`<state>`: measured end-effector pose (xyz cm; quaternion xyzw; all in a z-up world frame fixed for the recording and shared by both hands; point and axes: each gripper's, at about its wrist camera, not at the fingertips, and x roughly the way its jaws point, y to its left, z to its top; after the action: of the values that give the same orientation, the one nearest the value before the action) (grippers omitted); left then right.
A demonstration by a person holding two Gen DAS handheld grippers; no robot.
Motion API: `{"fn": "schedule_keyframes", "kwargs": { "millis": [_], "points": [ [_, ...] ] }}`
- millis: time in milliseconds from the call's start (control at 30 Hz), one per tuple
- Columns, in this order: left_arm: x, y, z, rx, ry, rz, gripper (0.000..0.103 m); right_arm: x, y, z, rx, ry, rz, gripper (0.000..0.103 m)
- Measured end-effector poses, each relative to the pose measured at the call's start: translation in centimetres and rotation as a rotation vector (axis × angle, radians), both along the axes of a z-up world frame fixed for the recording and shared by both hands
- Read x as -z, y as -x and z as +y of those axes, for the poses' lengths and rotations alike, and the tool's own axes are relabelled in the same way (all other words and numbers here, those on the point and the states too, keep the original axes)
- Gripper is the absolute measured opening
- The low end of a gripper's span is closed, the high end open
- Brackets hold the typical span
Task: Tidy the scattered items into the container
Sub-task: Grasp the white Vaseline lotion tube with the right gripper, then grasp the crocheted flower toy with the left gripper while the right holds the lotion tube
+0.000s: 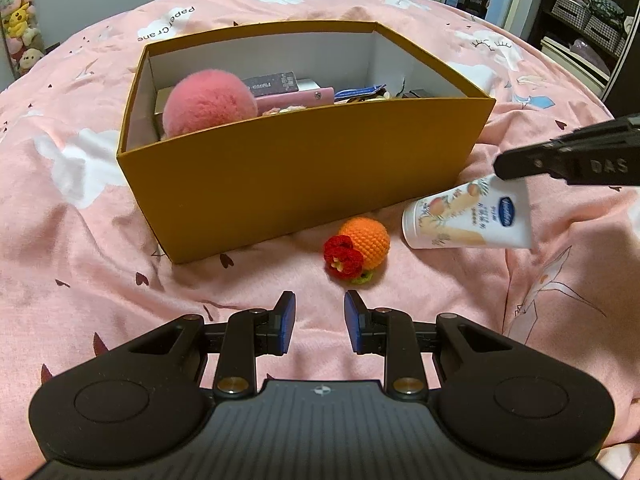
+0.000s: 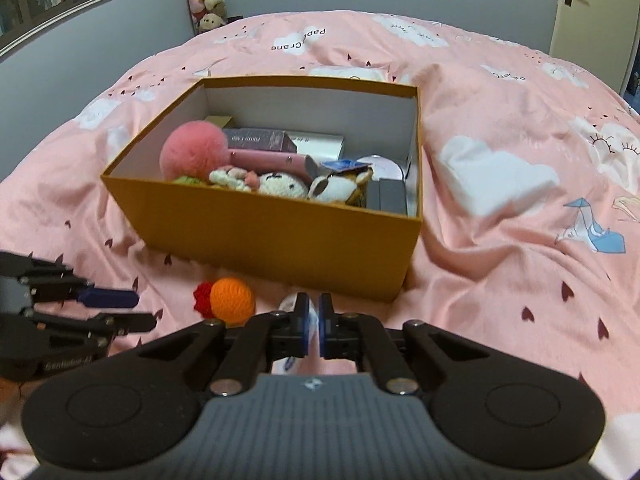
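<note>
Pink bedspread (image 1: 100,240) under everything. Yellow box (image 1: 304,168) sits on it, open top, straight ahead of both tongs.

Box contents: pink pompom (image 2: 194,156) at the left end, dark carton (image 2: 260,140) and a white carton (image 2: 320,140) behind it, pink tube (image 2: 268,159) lying across the middle, white crochet dolls (image 2: 276,184) along the near wall, blue wrapper (image 2: 342,165), round white disc (image 2: 380,168) and a grey case (image 2: 386,196) at the right end.

Lotion tube (image 1: 472,216) is outside the box, off its near right corner, hanging cap-down from the right tongs (image 1: 500,168). Right tongs are clamped on the tube's flat end; the right wrist view shows the pads nearly together with the tube edge pinched between them.

Crochet orange (image 1: 364,242) with a red crochet flower (image 1: 342,256) touching it lies on the bedspread, just ahead of the left tongs (image 1: 320,320), near the box's front wall, left of the lotion tube.

Left tongs hover low over the bedspread, pads apart, holding nothing.
</note>
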<state>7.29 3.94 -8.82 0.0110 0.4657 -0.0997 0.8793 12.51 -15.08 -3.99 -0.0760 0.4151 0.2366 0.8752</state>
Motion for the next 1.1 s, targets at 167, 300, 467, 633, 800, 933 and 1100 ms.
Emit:
{"fn": "schedule_keyframes", "kwargs": {
  "millis": [167,300,467,633,800,933,1100],
  "points": [
    [0.2,-0.2,0.1,-0.003,0.001,0.004,0.031,0.8,-0.9,1.3,0.007,0.025,-0.057,0.005],
    [0.4,-0.3,-0.1,0.007,0.001,0.001,0.031,1.7,-1.4,1.7,0.024,0.048,-0.092,0.007],
    [0.5,-0.7,0.0,0.005,0.007,-0.001,0.031,2.2,-1.7,0.7,0.064,0.012,-0.096,0.007],
    [0.8,-1.2,-0.2,0.014,0.005,-0.003,0.031,2.6,-1.9,-0.1,0.099,-0.019,-0.103,0.008],
    [1.1,-1.6,-0.6,0.026,-0.003,-0.003,0.043,3.0,-2.0,0.0,0.101,-0.025,-0.111,0.009],
    [1.3,-1.9,-0.7,0.036,-0.008,-0.011,0.050,3.2,-2.2,-0.3,0.108,-0.047,-0.104,0.009],
    [1.6,-2.5,-1.0,0.054,-0.016,-0.021,0.054,3.7,-2.5,-0.4,0.115,-0.050,-0.098,0.010]
  ]
}}
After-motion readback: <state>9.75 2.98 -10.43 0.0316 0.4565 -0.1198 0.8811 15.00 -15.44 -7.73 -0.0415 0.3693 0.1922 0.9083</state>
